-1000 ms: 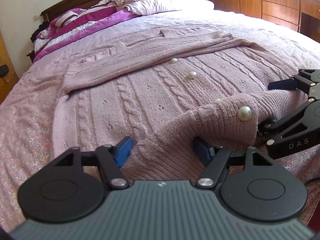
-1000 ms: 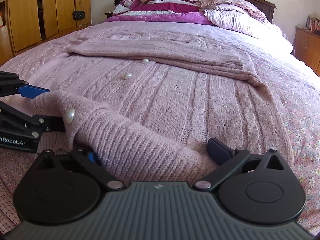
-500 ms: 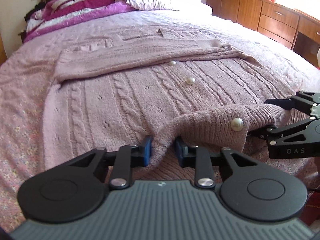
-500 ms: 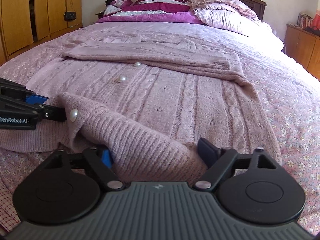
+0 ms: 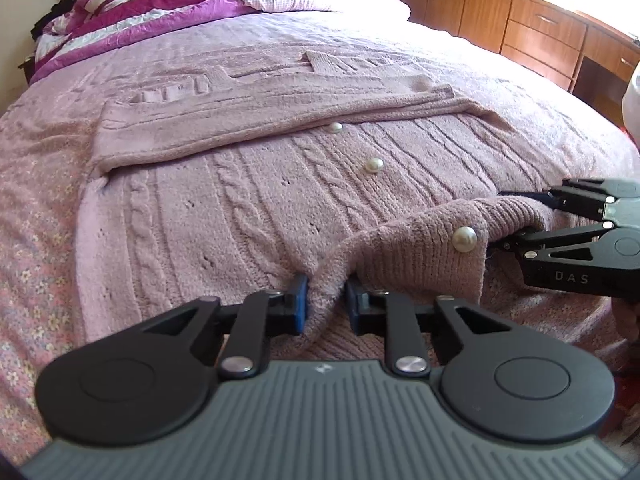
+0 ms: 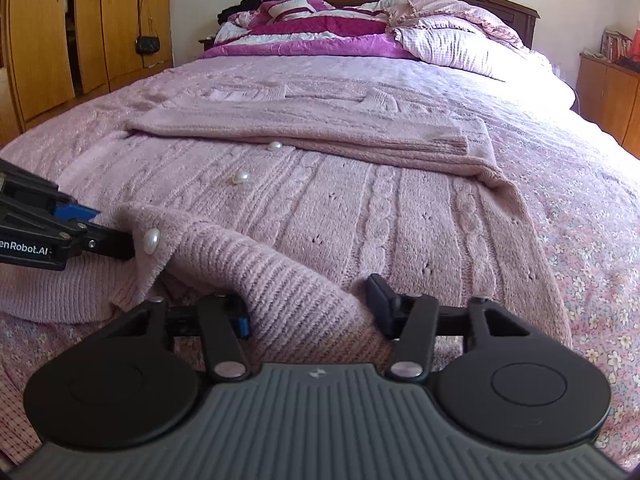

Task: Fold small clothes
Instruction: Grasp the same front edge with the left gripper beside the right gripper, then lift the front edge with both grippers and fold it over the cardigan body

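Observation:
A pink cable-knit cardigan [image 5: 248, 216] with pearl buttons [image 5: 464, 239] lies spread on the bed, sleeves folded across its chest. It also shows in the right wrist view [image 6: 400, 216]. My left gripper [image 5: 325, 300] is shut on the ribbed bottom hem [image 5: 404, 256] and pinches a fold of it. My right gripper [image 6: 310, 308] has its jaws wide apart around the same hem [image 6: 280, 280], further right, with the knit bunched between them. Each gripper shows in the other's view: the right gripper [image 5: 520, 218], the left gripper [image 6: 114, 232].
The bed [image 6: 592, 184] has a pink floral cover. Pillows and a magenta quilt [image 6: 320, 32] are piled at the headboard. Wooden drawers [image 5: 540, 36] stand on one side, a wardrobe [image 6: 80, 24] on the other.
My left gripper closed on the hem fold and lifted it slightly. My right gripper's jaws narrowed a little around the hem. Both moved slightly forward.

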Demonstrator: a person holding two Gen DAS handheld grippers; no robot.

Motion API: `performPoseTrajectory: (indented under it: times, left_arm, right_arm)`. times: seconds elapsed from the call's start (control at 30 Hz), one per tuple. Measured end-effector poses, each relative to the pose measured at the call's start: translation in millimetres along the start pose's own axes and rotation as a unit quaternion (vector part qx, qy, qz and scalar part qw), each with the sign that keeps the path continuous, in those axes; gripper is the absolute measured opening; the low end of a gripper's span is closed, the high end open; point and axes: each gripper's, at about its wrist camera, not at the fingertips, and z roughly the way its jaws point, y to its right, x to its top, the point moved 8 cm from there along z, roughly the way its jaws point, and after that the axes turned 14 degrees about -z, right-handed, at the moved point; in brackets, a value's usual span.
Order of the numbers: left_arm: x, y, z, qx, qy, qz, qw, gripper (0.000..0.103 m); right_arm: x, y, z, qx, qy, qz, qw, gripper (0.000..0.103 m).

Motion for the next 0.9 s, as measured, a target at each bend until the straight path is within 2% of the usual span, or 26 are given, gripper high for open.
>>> performPoseTrajectory:
  times: [0.13,0.37,0.5,0.9]
  left_arm:
    - [6.0,-1.8,-5.7,-0.008,0.005,-0.025,0.9996,0.017]
    - [17.3,-1.6,-17.1,-0.009,0.028,-0.046,0.9985,0.015]
    - [23.4,-0.1,-21.6,-0.011,0.041,-0.045,0.9981,0.015]
    - [40.1,-1.3,-28.2,-0.017,0.063,-0.062,0.9959,0.014]
  right_arm:
    - [3.2,3.3,-1.8,0.01,0.011,0.024,1.0,0.043]
    - [9.1,7.1,-4.9,0.028,0.026,0.069,0.997,0.034]
    - [16.2,7.2,-9.8,0.036,0.046,0.079,0.995,0.025]
    - [34.7,9.6,-18.5,0.043,0.077,0.098,0.991,0.02]
